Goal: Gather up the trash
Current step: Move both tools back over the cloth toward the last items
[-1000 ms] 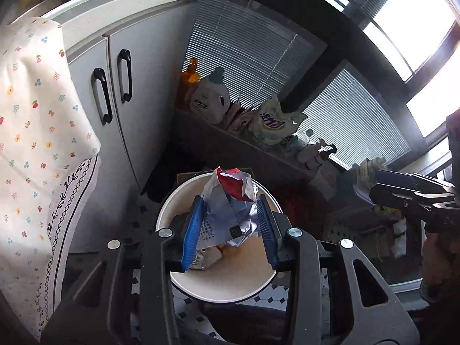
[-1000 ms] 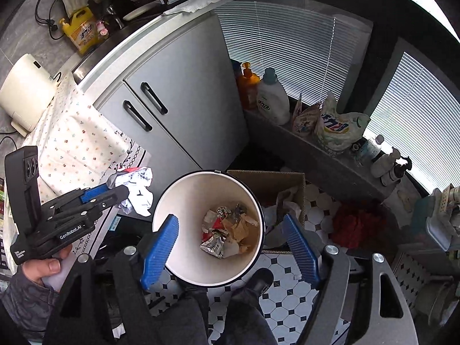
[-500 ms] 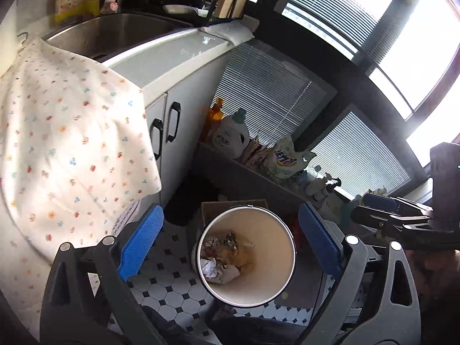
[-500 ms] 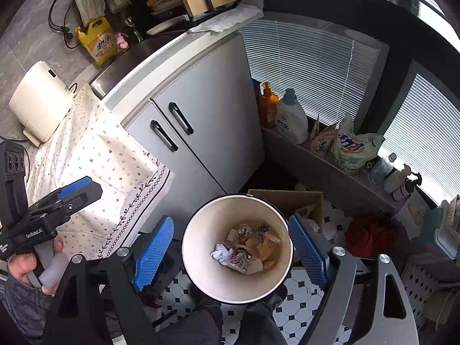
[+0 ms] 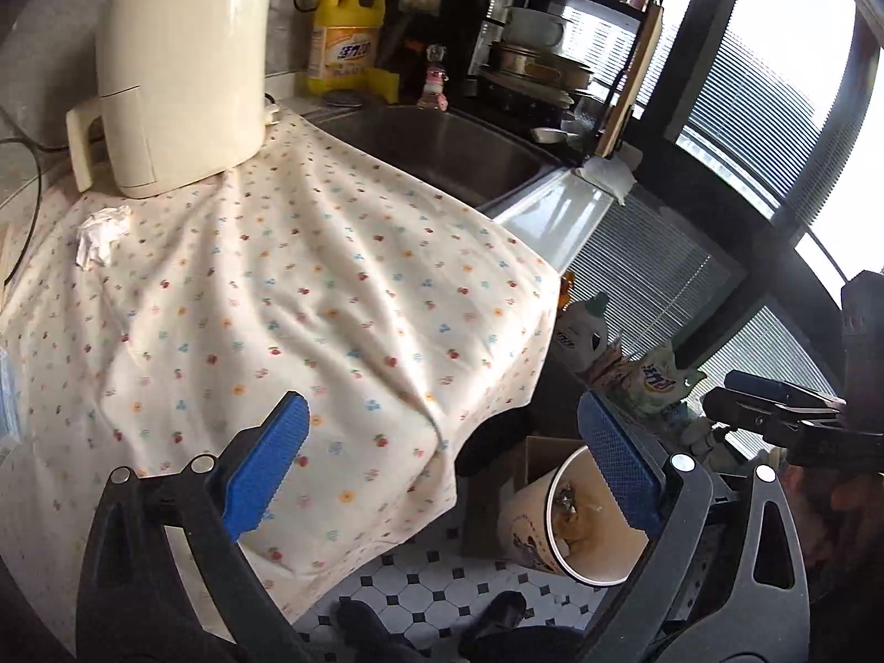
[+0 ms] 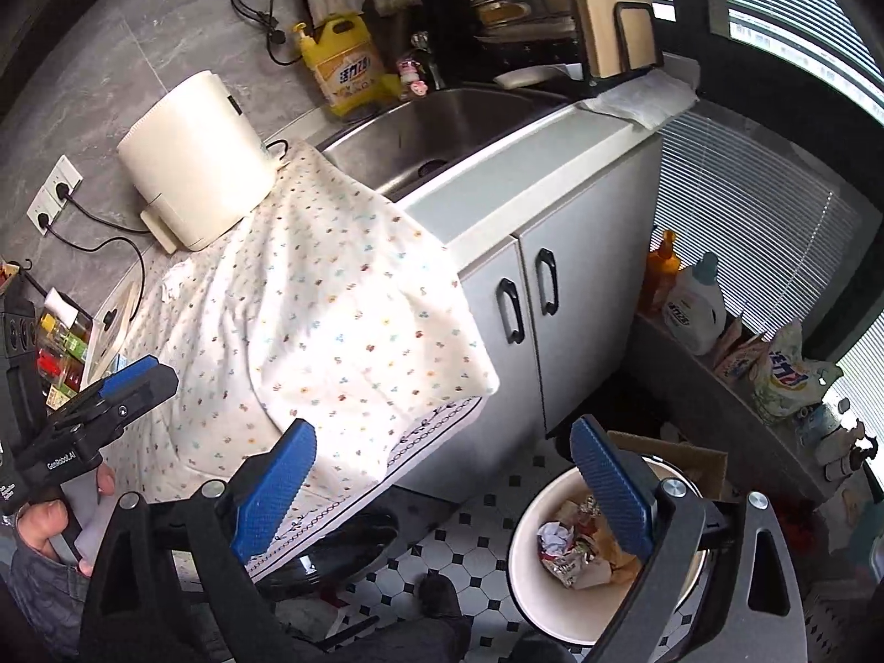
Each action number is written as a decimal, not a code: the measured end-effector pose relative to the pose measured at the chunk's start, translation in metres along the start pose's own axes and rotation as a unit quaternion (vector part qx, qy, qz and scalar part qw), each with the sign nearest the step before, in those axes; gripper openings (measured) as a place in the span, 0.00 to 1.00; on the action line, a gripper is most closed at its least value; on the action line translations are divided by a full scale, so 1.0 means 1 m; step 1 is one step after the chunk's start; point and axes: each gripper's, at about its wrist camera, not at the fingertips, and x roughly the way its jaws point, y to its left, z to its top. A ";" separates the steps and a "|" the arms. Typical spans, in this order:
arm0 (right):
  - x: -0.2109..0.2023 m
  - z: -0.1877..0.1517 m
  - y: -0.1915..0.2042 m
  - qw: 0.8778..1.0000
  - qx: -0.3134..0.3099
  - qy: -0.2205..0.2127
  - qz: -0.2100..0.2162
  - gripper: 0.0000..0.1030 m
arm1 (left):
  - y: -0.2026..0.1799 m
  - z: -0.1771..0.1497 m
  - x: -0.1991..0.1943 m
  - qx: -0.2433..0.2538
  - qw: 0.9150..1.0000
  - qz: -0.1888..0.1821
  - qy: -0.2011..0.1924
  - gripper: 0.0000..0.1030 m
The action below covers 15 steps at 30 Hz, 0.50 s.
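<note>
Reaching for the crumpled tissue [image 5: 99, 235] beside the white appliance [image 5: 182, 63] risks snagging the floral cloth [image 5: 309, 298]; the left gripper [image 5: 442, 475] gapes empty; the right gripper [image 6: 442, 489] is opening, empty. Collected scraps sit in the bin [image 6: 530, 519] on the floor.

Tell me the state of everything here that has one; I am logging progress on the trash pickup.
left gripper: empty, jaws wide apart
right gripper: empty, jaws opening
trash bin: upright on the floor, uncovered, wrappers and paper inside
crumpled tissue: not yet collected, lying on the tablecloth
tablecloth: spread over the counter, wrinkled, edge hanging down
cabinet doors: shut
sink: looks empty
</note>
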 end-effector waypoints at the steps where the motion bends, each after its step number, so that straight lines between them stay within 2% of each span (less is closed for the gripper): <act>1: 0.003 0.002 0.010 1.000 -0.006 0.000 0.005 0.91 | 0.013 -0.001 -0.006 -0.009 1.000 0.010 -0.003 0.94; 7: 0.026 0.011 0.071 0.999 -0.037 0.004 0.030 0.92 | 0.085 -0.013 -0.035 -0.057 0.995 0.082 -0.017 0.94; 15: 0.053 0.020 0.151 0.995 -0.083 0.005 0.057 0.92 | 0.169 -0.029 -0.068 -0.122 0.978 0.167 -0.032 0.94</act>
